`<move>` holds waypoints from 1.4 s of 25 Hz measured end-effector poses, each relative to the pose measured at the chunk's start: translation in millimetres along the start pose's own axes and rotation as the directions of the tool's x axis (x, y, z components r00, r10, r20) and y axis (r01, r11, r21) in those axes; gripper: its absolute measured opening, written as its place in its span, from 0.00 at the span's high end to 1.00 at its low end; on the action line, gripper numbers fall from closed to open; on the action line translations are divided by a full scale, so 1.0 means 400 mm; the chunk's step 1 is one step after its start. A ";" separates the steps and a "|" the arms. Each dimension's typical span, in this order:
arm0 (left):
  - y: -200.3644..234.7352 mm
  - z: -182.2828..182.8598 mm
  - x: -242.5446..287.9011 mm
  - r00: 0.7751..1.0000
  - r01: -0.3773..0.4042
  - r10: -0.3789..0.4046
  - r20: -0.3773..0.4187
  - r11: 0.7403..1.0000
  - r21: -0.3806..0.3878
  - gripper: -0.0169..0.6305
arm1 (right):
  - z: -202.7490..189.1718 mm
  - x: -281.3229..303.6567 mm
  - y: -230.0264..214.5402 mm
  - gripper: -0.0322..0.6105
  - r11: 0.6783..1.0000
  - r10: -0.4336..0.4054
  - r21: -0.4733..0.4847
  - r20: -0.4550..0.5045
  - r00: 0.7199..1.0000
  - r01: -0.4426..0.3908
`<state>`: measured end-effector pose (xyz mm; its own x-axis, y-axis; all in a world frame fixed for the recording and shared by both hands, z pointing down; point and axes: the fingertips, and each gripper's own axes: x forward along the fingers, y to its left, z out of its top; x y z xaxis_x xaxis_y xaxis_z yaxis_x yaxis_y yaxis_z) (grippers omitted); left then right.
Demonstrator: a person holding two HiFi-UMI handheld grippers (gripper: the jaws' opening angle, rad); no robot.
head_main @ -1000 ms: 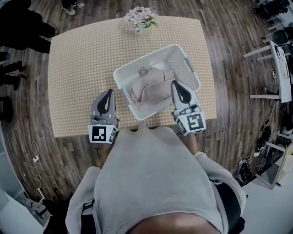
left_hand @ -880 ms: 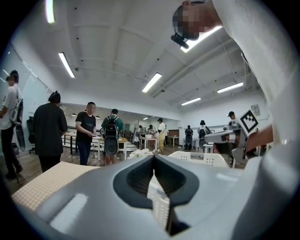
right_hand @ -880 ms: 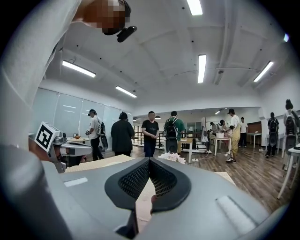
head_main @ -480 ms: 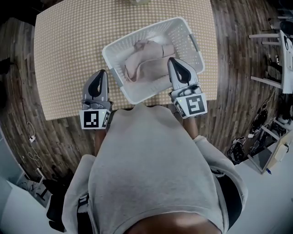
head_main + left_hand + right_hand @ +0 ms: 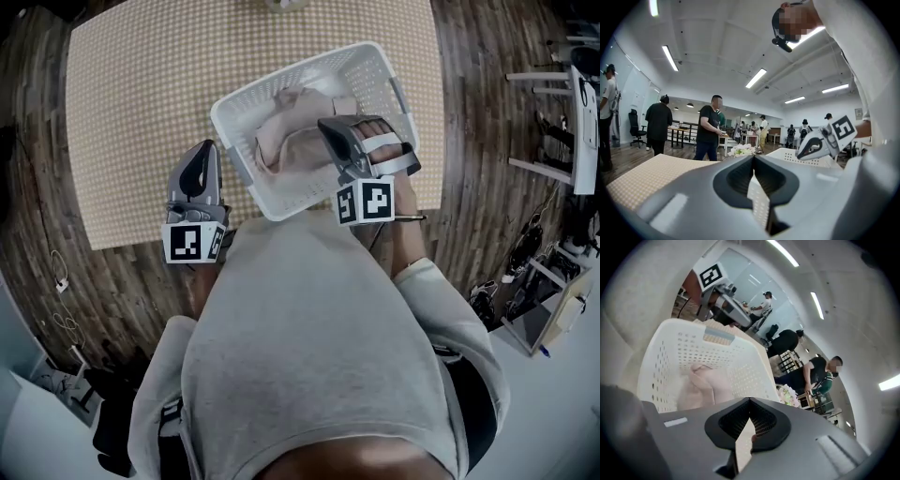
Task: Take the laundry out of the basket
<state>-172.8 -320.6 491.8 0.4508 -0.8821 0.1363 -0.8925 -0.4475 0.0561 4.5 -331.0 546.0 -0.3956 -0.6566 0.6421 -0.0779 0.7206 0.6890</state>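
Overhead, the bench (image 5: pixel 131 103) lies bare left of the white basket (image 5: pixel 239 155), set near its front edge. Pink laundry (image 5: pixel 289 145) lies inside; only the right gripper view shows the perforated walls from within. Right gripper (image 5: pixel 328 127), jaws pressed together and empty, points into the basket; left gripper (image 5: pixel 202 150), likewise closed, hovers alongside.

We had soft, even light from long ceiling strips (image 5: pixel 757 77), one flaring white at the upper right. The head view was dimmer, and the wide lens bowed the planks of its floor (image 5: pixel 487 112). Both gripper views sat in round frames with dark corners. The left gripper (image 5: pixel 754 159) and right gripper (image 5: pixel 749 401) loomed soft and out of focus.
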 end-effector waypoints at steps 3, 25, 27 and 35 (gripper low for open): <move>0.005 0.000 -0.004 1.000 -0.013 0.013 0.005 1.000 -0.007 0.96 | -0.018 0.044 0.036 0.95 0.997 0.082 -0.006 -0.014 0.997 -0.082; 0.044 -0.008 -0.031 0.997 -0.074 0.075 0.019 0.997 -0.036 0.96 | -0.255 0.374 0.339 0.08 0.680 0.731 0.226 -0.276 0.624 -0.697; 0.047 -0.009 -0.032 0.997 -0.076 0.077 0.019 0.996 -0.035 0.96 | -0.265 0.382 0.353 0.07 0.621 0.783 0.286 -0.254 0.568 -0.729; 0.048 0.000 -0.026 0.997 -0.078 0.079 0.024 0.996 -0.032 0.96 | -0.262 0.374 0.359 0.09 0.600 0.800 0.303 -0.259 0.542 -0.741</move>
<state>-194.5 -320.0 491.5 0.3793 -0.9179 0.1165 -0.9249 -0.3724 0.0768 30.1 -348.9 776.3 -0.0397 0.1628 0.9859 -0.0306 0.9860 -0.1641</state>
